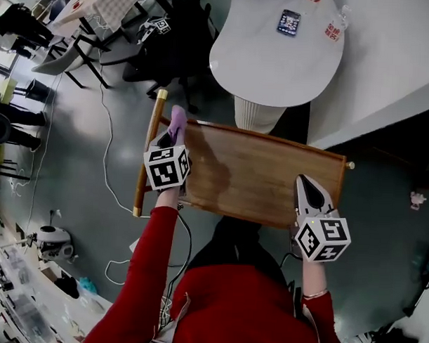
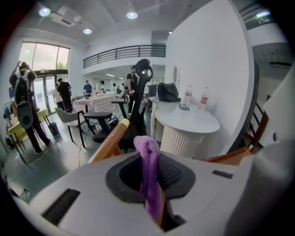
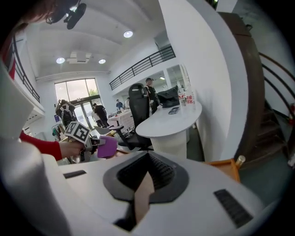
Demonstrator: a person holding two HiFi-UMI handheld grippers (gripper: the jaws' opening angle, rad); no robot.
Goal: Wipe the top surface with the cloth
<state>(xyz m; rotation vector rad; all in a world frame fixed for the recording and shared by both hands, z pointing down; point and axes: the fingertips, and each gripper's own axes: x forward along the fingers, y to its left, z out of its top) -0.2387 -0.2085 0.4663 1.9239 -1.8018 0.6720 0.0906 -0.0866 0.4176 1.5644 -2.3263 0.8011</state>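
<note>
Two red sleeves (image 1: 145, 269) reach forward, each hand holding a gripper over a wooden top (image 1: 260, 177). Left gripper (image 1: 173, 138) is clamped on a purple cloth (image 1: 178, 119), which sticks out past its jaws at the top's left end, beside a brass-tipped rail (image 1: 148, 155). Right gripper (image 1: 305, 183) sits at the right end, jaws pressed together with nothing between them. Beyond stands a white round table (image 1: 274, 67) with a phone (image 1: 288, 22) on it.
</note>
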